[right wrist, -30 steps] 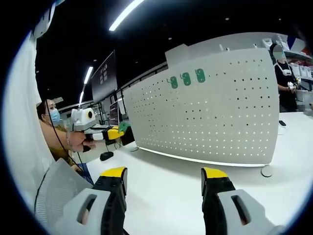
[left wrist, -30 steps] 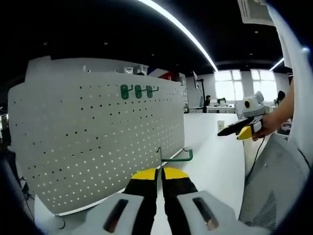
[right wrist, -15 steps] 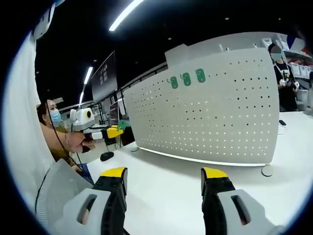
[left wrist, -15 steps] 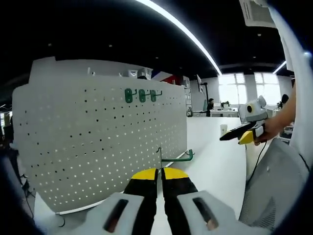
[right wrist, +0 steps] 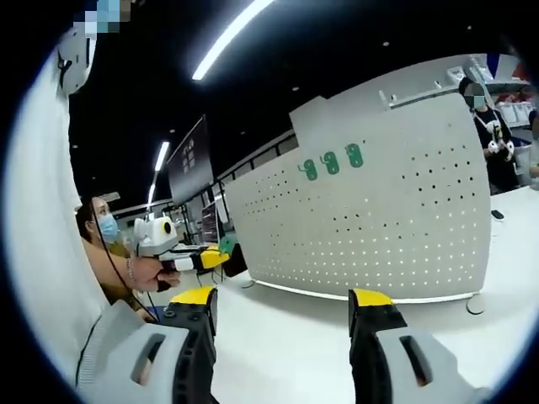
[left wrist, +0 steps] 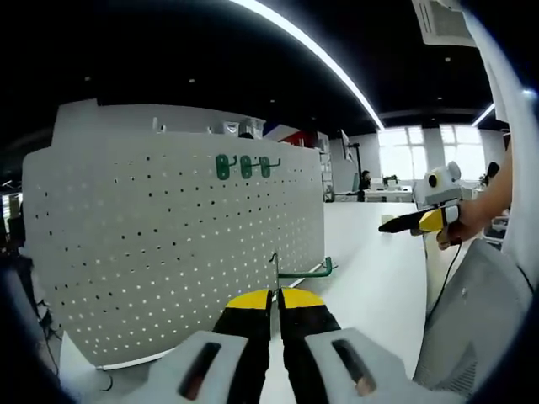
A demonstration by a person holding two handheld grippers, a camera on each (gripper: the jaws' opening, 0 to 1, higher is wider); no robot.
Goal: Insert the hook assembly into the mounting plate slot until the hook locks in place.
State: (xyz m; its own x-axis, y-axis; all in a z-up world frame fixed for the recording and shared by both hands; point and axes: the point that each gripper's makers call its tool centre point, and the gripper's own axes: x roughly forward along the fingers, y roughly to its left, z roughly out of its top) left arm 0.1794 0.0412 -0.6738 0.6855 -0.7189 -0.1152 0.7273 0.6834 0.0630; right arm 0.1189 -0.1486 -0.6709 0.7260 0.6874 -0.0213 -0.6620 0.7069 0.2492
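Green hook (left wrist: 305, 271) in left claw (left wrist: 275, 296)

Right gripper (left wrist: 410, 222): raised slightly and held further from the pegboard (left wrist: 168, 244) in the left gripper view; left gripper (right wrist: 192, 260), with its green hook (right wrist: 226, 245), lower against the pegboard's near end in the right gripper view.

Pegboard (left wrist: 168, 244) upright on table (left wrist: 370, 261); three hooks (left wrist: 244, 165) near its top; another hook (left wrist: 303, 271) before board.
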